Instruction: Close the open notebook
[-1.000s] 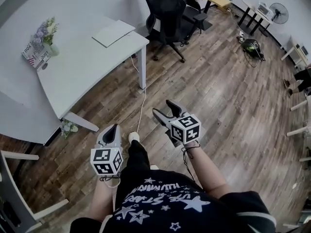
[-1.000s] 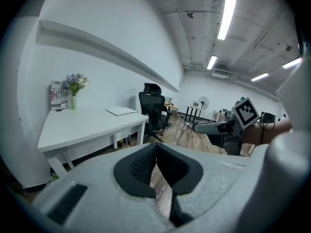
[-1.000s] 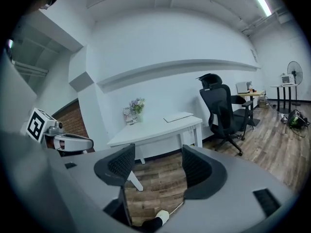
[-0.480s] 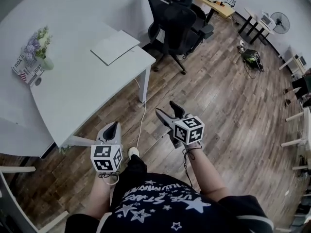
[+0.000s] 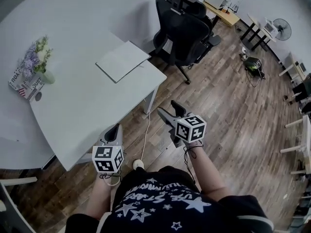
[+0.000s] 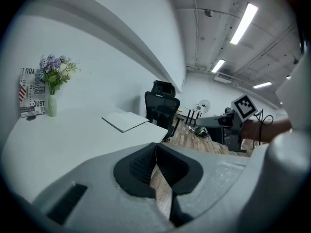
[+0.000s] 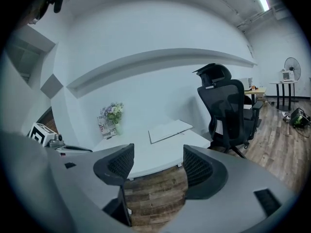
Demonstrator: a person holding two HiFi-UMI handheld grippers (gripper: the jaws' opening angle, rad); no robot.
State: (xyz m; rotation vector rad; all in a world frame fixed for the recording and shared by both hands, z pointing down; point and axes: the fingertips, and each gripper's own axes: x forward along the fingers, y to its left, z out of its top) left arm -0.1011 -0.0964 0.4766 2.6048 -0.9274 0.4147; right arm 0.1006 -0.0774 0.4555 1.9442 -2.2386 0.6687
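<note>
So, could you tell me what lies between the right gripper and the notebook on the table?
The right gripper view shows only wood floor, then bare white tabletop, between the right gripper and the notebook.

Lighting: bright, even, indoor.
Source: ceiling strip lights [image 6: 244,23] in the left gripper view, burnt out to plain white; one more at the top right corner of the right gripper view.
Shadows: soft; the wooden floor [image 5: 228,106] is darker beneath the table [image 5: 87,106].
Glare: pale sheen on the floorboards; white tabletop and wall [image 5: 73,13] nearly wash together.
Distortion: strong fisheye in every view, straight edges bowed; both gripper views ringed by a dark vignette.
Focus: head view sharp. The bodies of the left gripper [image 6: 155,147] and right gripper [image 7: 158,166] are soft, close to the lens; the distance is fairly clear.
</note>
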